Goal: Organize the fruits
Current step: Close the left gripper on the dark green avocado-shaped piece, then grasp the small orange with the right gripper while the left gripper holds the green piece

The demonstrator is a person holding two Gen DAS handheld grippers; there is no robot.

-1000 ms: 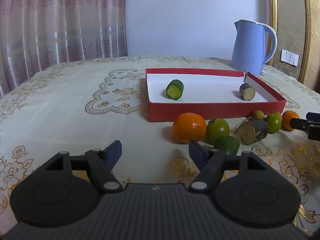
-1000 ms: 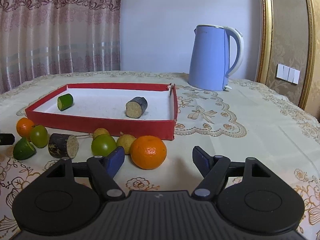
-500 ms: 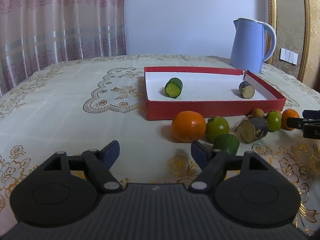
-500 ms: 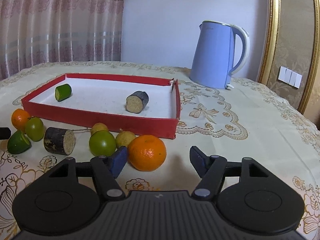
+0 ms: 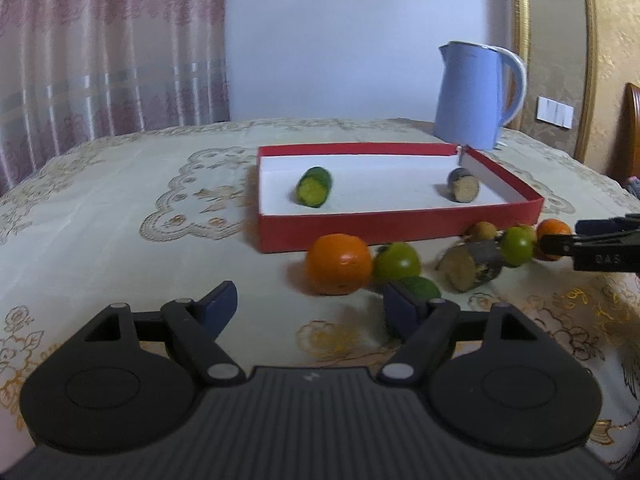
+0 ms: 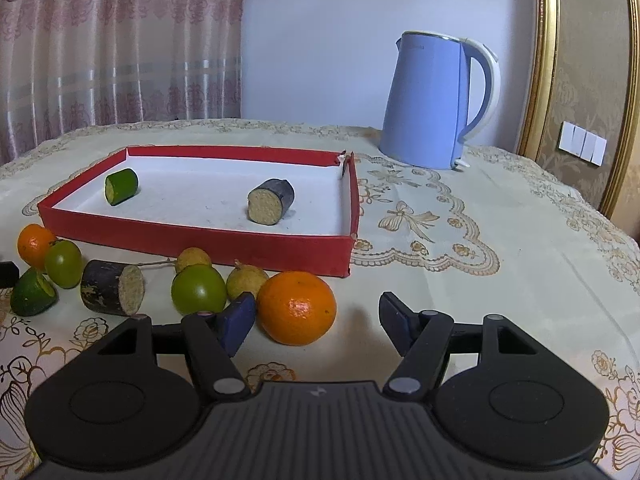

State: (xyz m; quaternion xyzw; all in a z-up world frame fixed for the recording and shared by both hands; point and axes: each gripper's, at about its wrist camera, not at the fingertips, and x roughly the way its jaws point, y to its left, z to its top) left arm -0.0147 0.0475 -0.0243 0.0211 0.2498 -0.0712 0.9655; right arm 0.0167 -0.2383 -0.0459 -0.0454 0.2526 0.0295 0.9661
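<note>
Worktop [image 6: 500,288] carries red tray [image 6: 200,236] and blue kettle [image 6: 428,104]. Right tool [image 6: 316,316] wide open, empty, its fingers either side of an orange [image 6: 297,307]. Left tool [image 5: 308,308] wide open, empty, low over the cloth. Loose fruits lie beside the tray's front wall.

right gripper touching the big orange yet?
Apart. In the right wrist view the orange sits ahead of the open right gripper, with bare tablecloth before the right fingertip.

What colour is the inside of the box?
White inside, red outside; the box shows best in the right wrist view.
</note>
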